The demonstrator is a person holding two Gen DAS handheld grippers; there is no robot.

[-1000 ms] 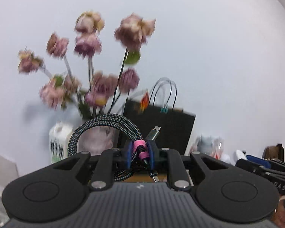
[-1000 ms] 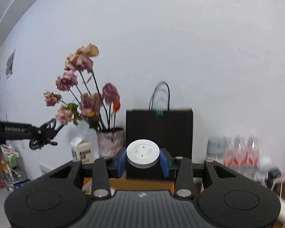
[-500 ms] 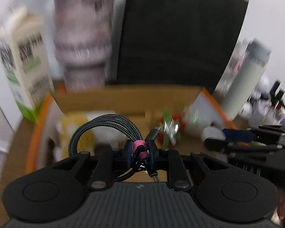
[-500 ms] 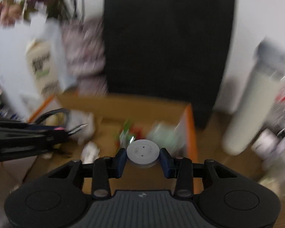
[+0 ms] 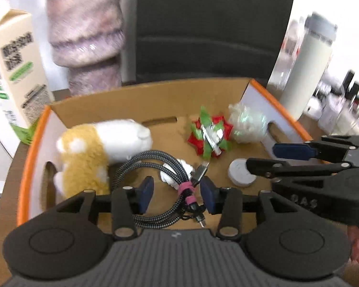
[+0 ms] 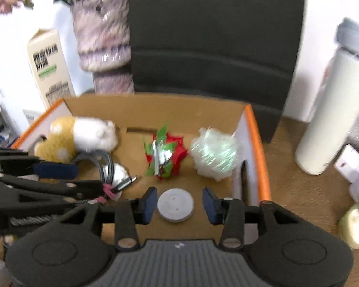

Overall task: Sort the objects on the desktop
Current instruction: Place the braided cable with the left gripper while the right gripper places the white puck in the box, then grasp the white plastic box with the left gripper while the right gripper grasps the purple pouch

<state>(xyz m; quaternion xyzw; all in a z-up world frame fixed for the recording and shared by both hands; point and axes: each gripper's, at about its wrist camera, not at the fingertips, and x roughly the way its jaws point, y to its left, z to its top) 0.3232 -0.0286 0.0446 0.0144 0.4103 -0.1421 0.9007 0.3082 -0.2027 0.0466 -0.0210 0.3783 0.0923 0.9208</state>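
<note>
A cardboard box (image 5: 28, 167) with an orange rim holds the sorted things. My left gripper (image 5: 177, 197) hangs low over its floor with its jaws opening. The coiled braided cable (image 5: 155, 167) with a pink tie lies between the blue pads, free of them. My right gripper (image 6: 179, 202) is opening too. The white round disc (image 6: 176, 205) rests on the box floor between its pads with a gap on each side. In the left wrist view the disc (image 5: 239, 175) sits by the right gripper's fingers (image 5: 292, 149). The cable (image 6: 105, 165) shows beside the left gripper's fingers (image 6: 55, 169).
In the box lie a yellow and white plush toy (image 5: 95, 150), a red and green bow (image 5: 209, 138) and a white fluffy ball (image 5: 249, 124). Behind stand a milk carton (image 5: 14, 64), a purple vase (image 5: 86, 31) and a black bag (image 5: 208, 31). A white bottle (image 5: 308, 64) stands right.
Both grippers tilted down from the wall and flowers to the box and came low over it. Both sets of jaws spread, letting go of the cable and the disc.
</note>
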